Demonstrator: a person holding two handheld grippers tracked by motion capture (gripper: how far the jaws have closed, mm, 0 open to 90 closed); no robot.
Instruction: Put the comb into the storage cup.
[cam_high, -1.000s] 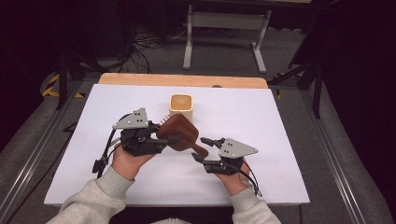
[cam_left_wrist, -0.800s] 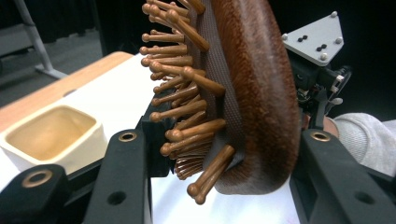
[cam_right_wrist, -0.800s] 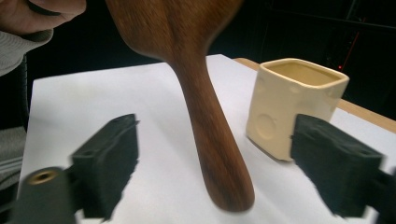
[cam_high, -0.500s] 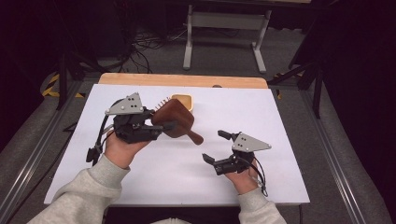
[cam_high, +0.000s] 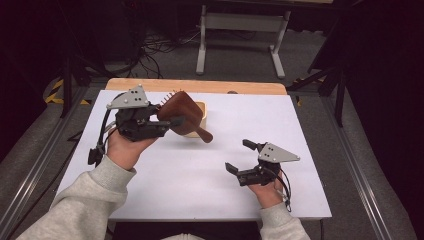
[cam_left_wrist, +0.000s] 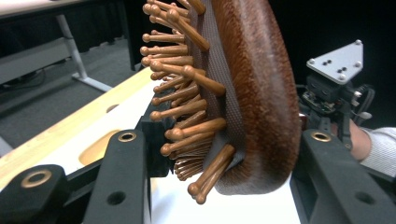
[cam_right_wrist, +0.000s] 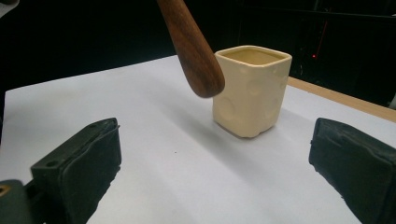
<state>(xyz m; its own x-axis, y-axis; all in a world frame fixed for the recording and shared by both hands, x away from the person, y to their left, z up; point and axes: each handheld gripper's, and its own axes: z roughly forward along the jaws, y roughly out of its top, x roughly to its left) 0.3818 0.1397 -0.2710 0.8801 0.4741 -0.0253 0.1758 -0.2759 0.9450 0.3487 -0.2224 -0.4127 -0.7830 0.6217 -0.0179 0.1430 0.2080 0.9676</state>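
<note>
Between left gripper (cam_high: 172, 120) jaws, hairbrush (cam_high: 182, 112), above cup (cam_high: 197, 131)

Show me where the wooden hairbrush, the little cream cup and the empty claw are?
hairbrush (cam_left_wrist: 261, 93): left gripper view, on its brown wooden back.
cream cup (cam_right_wrist: 252, 93): right gripper view, on its dimpled side wall.
right claw (cam_high: 242, 156): high view, midway between its open tips.

We see the hairbrush (cam_high: 182, 114) covering most of the cream cup (cam_high: 199, 131) at twelve o'clock; the brush's head is cut off above the right tool's view
</note>
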